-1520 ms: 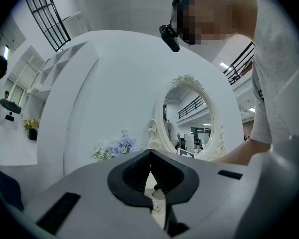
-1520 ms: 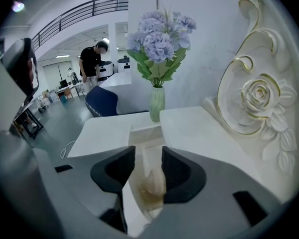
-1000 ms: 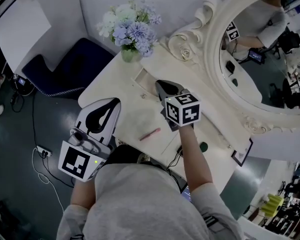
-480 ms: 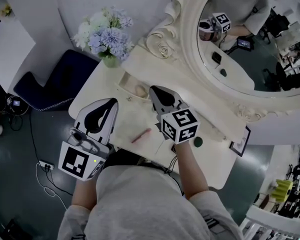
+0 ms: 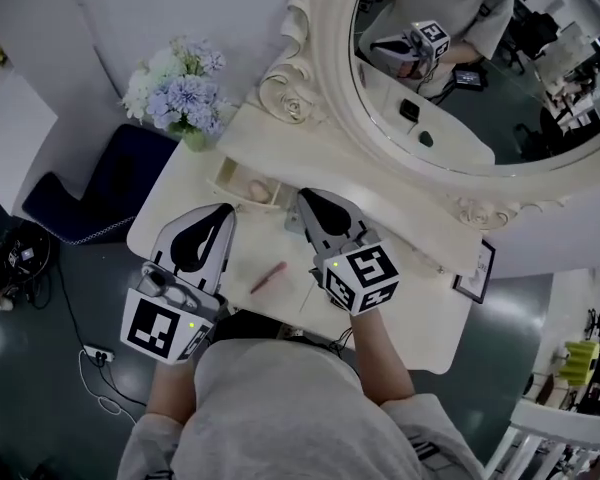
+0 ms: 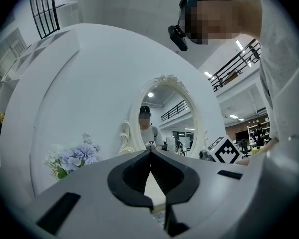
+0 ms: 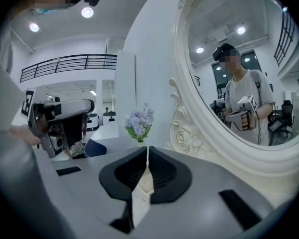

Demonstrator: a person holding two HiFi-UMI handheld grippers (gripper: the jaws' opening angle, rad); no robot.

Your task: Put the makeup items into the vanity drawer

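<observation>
Two tools are hovering clenched and empty, the left hand-held gripper (image 5: pixel 223 211) idling while the right hand-held gripper (image 5: pixel 314 201) is pulling back from the open drawer (image 5: pixel 223 175) near the surface's (image 5: pixel 270 238) far left corner. One pink makeup stick (image 5: pixel 268 277) is lying between them near the front edge, so it is probably waiting as the next pick.

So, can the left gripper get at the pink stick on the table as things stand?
Probably yes. The pink stick lies on bare table, close beside the left gripper, with nothing between them. Its jaws are shut and empty, so they would have to open first.
</observation>
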